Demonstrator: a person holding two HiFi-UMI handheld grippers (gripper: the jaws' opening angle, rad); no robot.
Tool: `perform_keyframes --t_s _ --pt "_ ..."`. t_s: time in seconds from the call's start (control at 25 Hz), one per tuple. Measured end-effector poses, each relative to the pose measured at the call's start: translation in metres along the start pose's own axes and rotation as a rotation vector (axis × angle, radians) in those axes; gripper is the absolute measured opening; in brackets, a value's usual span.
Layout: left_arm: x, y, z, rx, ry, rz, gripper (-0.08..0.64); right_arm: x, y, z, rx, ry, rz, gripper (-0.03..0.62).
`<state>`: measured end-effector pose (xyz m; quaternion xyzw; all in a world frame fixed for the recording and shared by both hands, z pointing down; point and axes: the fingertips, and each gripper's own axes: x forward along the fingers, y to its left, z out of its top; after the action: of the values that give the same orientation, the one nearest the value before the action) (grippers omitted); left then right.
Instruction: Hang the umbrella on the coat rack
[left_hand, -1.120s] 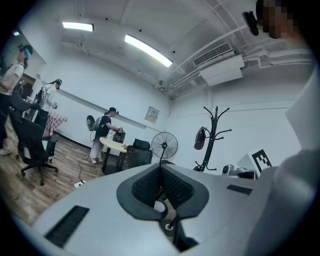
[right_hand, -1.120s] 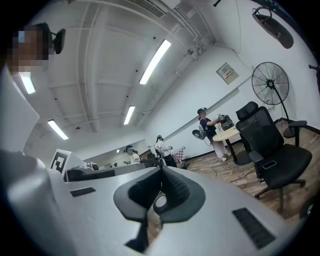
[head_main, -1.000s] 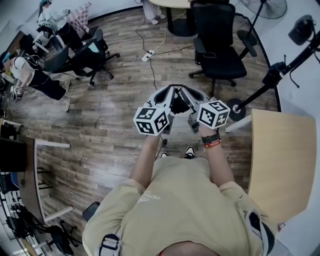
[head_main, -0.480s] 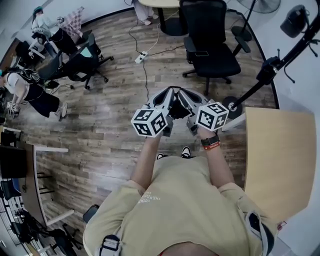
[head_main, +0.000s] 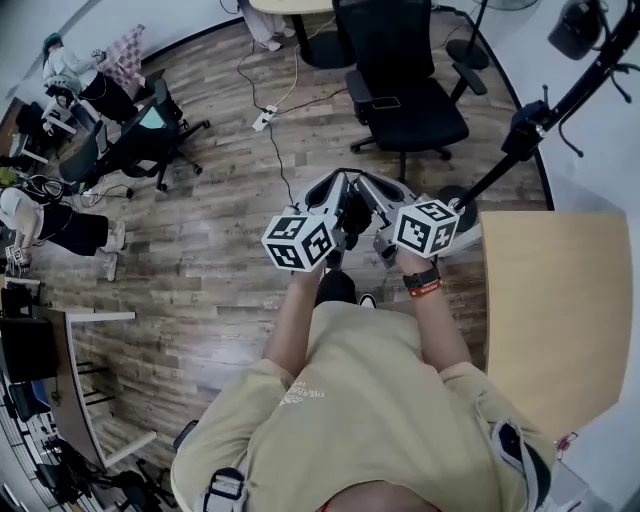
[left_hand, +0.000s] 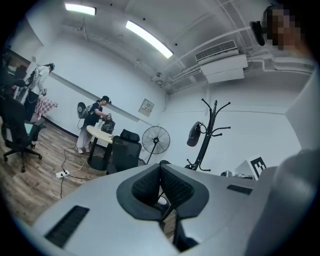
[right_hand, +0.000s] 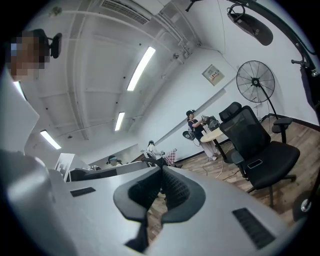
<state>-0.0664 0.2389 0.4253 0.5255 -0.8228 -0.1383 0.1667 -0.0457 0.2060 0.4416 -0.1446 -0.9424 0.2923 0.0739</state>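
Note:
The black coat rack (left_hand: 209, 131) stands against the white wall; in the head view its pole (head_main: 520, 135) slants across the upper right. A dark folded umbrella (left_hand: 193, 134) hangs from one of its hooks, also visible as the umbrella (right_hand: 251, 26) and the umbrella (head_main: 568, 26). My left gripper (left_hand: 161, 168) is shut with nothing in it, well short of the rack. My right gripper (right_hand: 161, 170) is also shut and empty. In the head view the left gripper (head_main: 338, 187) and right gripper (head_main: 373, 188) are held side by side in front of my chest.
A black office chair (head_main: 402, 92) stands just ahead of the grippers. A wooden table (head_main: 552, 312) lies to my right. A power strip and cable (head_main: 263, 118) run across the plank floor. A standing fan (left_hand: 156, 143), a round table (left_hand: 101, 134) and other people are farther off.
The head view has shifted: the chair, rack base and wooden table have slid left and up in the picture. Both grippers stay shut, side by side.

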Motion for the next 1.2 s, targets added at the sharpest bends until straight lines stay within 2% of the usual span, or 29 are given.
perform_keyframes --t_s 0.24,0.4,0.56,0.96,1.2 --pt "0.074 0.021 -0.004 -0.005 0.035 -0.052 0.025 0.027 -0.069 0.023 0.032 -0.008 -0.045 0.018" --pt "0.145 0.037 -0.009 0.018 0.082 -0.097 0.025 0.046 -0.131 0.042 0.050 -0.022 -0.093 0.018" --pt "0.207 0.041 -0.011 0.068 0.154 -0.176 0.025 0.058 -0.185 0.066 0.060 -0.056 -0.180 0.018" --pt "0.324 0.055 0.016 0.056 0.245 -0.355 0.025 0.087 -0.273 0.138 0.081 -0.147 -0.351 0.018" --pt "0.381 0.043 0.009 0.059 0.307 -0.489 0.025 0.081 -0.321 0.161 0.100 -0.203 -0.464 0.018"
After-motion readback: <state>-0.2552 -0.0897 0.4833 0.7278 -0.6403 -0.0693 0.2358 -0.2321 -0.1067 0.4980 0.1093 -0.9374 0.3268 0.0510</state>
